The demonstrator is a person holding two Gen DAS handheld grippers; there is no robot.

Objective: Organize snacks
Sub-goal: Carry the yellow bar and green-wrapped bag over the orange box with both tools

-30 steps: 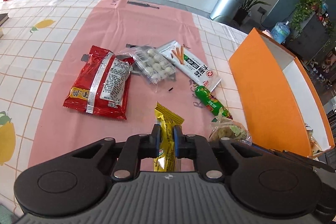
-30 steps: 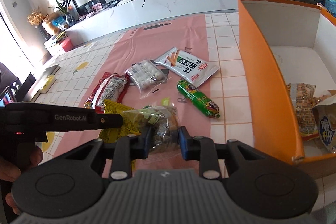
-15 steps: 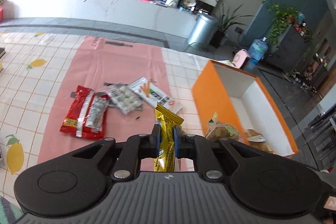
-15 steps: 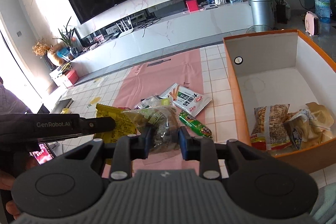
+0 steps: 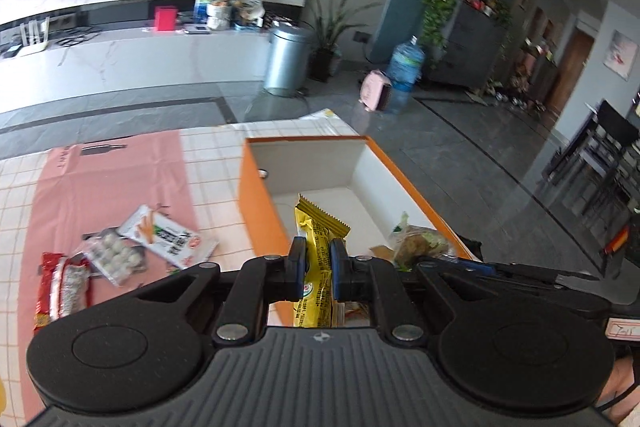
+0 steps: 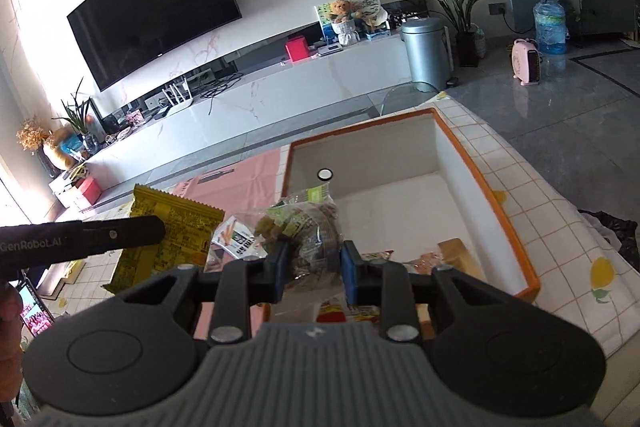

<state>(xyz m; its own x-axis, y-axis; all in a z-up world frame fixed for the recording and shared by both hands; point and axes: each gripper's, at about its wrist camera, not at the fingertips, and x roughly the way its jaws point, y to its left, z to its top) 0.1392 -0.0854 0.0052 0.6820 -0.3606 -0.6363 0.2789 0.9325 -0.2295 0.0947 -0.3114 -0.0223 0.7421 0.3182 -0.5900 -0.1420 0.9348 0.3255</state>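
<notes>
Grey floor tiles open wide beyond the far and right-hand edges of my table [image 6: 532,183], which wears a checked cloth with a pink mat [image 5: 104,187] laid over its left part. Past the floor I can see a long white console with a dark television above it, a steel bin [image 6: 426,53] and a water jug [image 6: 550,23] near the plants.

Both grippers sit above the table, angled downward toward the orange box [image 6: 496,211]. My left gripper [image 5: 318,269] is pinching a yellow snack packet [image 5: 316,239] edge-on, its crimped top sticking up past the pads. In the right wrist view that same packet shows flat and broad at the left, clamped under the left tool's dark finger. My right gripper [image 6: 312,267] is clamped on a clear bag of brownish snacks [image 6: 308,227] with a green label (contents too crumpled to name), and the bag bulges above the pads.

Open-topped and white inside, the orange box holds a few packets [image 6: 444,255] at its near end, partly hidden behind my gripper; its far half is bare.

Out on the pink mat lie a red packet [image 5: 60,287], a clear tray of white round sweets [image 5: 114,255] and a white packet with stick pictures [image 5: 168,235], close together and well clear of the box wall.
</notes>
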